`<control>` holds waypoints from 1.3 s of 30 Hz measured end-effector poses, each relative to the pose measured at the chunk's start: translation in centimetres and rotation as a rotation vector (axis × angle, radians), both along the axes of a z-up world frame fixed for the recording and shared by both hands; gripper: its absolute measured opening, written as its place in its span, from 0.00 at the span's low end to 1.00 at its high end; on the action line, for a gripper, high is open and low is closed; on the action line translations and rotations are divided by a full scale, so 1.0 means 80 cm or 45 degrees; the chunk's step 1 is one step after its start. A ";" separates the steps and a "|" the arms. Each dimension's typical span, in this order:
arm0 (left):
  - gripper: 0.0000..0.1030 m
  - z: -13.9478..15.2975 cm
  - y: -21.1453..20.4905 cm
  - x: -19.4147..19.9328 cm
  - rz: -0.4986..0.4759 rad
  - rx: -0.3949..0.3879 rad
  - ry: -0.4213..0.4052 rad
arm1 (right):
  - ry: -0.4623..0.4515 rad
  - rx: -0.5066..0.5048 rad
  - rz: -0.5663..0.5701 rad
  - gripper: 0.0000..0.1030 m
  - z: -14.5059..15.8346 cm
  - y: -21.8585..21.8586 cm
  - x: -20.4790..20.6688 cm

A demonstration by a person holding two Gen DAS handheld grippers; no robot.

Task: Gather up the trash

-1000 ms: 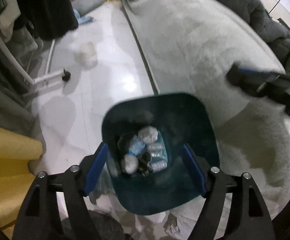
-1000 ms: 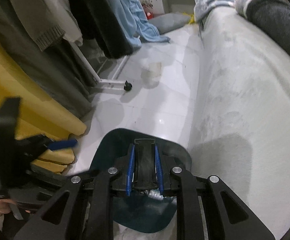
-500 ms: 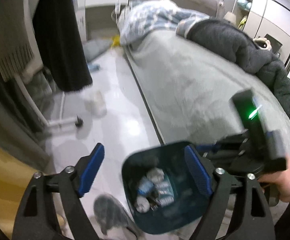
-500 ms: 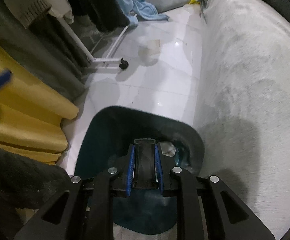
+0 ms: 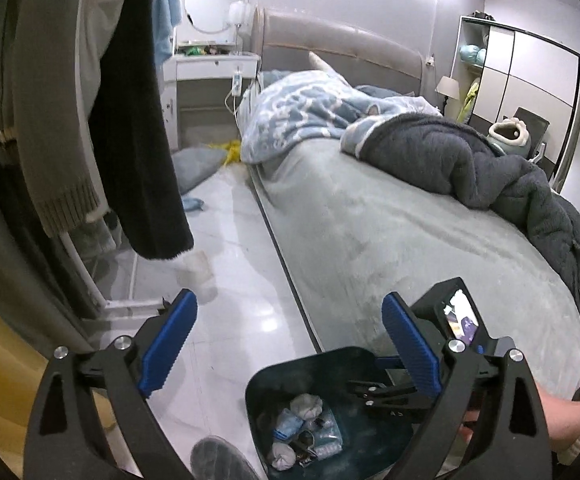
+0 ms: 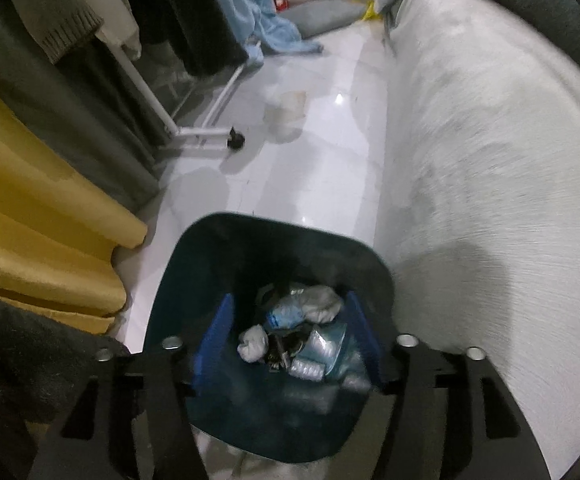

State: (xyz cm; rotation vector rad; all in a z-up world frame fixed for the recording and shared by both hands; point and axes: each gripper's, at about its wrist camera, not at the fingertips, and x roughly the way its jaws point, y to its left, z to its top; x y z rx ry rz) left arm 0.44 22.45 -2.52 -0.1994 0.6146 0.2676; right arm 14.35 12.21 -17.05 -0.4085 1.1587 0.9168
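The dark bin [image 6: 265,280] stands on the floor [image 6: 322,168] beside the bed [image 6: 490,160]. The right gripper [image 6: 285,344], jaws released, hangs directly over its trash [image 6: 314,304]; the blurred cup [image 6: 285,106], possibly trash, lies ahead. The left gripper [image 5: 290,344] gapes empty.

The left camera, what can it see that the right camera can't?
Only the left wrist view shows the round mirror, the headboard, the wardrobe and the right gripper reaching over the bin. Only the right wrist view shows the yellow curtain. Both show the dark blue trash bin with crumpled trash inside, the bed and the shiny white floor.
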 end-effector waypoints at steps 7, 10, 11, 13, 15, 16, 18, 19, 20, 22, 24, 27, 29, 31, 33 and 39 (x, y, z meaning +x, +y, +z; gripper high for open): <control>0.96 0.043 -0.034 -0.010 -0.050 0.072 -0.121 | -0.226 0.138 -0.081 0.85 0.089 -0.042 -0.002; 0.96 0.056 -0.053 -0.014 -0.049 0.136 -0.160 | -0.346 0.194 -0.112 0.91 0.129 -0.073 -0.004; 0.96 0.060 -0.058 -0.015 -0.053 0.147 -0.179 | -0.378 0.206 -0.132 0.92 0.141 -0.084 -0.005; 0.97 0.066 -0.066 -0.014 -0.077 0.127 -0.211 | -0.431 0.229 -0.185 0.94 0.161 -0.116 -0.007; 0.97 0.069 -0.074 -0.013 -0.111 0.093 -0.234 | -0.480 0.242 -0.236 0.96 0.175 -0.140 -0.011; 0.97 0.070 -0.078 -0.011 -0.121 0.088 -0.238 | -0.516 0.247 -0.268 0.97 0.183 -0.157 -0.013; 0.97 0.072 -0.089 -0.008 -0.132 0.093 -0.249 | -0.561 0.258 -0.324 0.97 0.191 -0.180 -0.019; 0.97 0.073 -0.095 -0.007 -0.144 0.094 -0.253 | -0.577 0.269 -0.355 0.97 0.196 -0.191 -0.020; 0.97 0.073 -0.101 -0.006 -0.153 0.098 -0.257 | -0.588 0.274 -0.376 0.97 0.201 -0.200 -0.020; 0.97 0.075 -0.110 -0.007 -0.167 0.109 -0.264 | -0.640 0.278 -0.421 0.97 0.205 -0.211 -0.028; 0.97 0.077 -0.122 -0.007 -0.181 0.128 -0.276 | -0.695 0.279 -0.455 0.97 0.209 -0.228 -0.037; 0.97 0.081 -0.134 -0.008 -0.183 0.157 -0.302 | -0.719 0.313 -0.498 0.97 0.219 -0.246 -0.053; 0.97 0.083 -0.140 -0.009 -0.174 0.157 -0.318 | -0.755 0.320 -0.511 0.97 0.227 -0.258 -0.072; 0.97 0.083 -0.144 -0.013 -0.169 0.147 -0.327 | -0.779 0.337 -0.534 0.97 0.234 -0.274 -0.087; 0.97 0.080 -0.150 -0.017 -0.181 0.144 -0.328 | -0.799 0.350 -0.563 0.97 0.239 -0.293 -0.097; 0.97 0.068 -0.177 -0.012 -0.241 0.176 -0.308 | -0.805 0.386 -0.672 0.97 0.233 -0.355 -0.097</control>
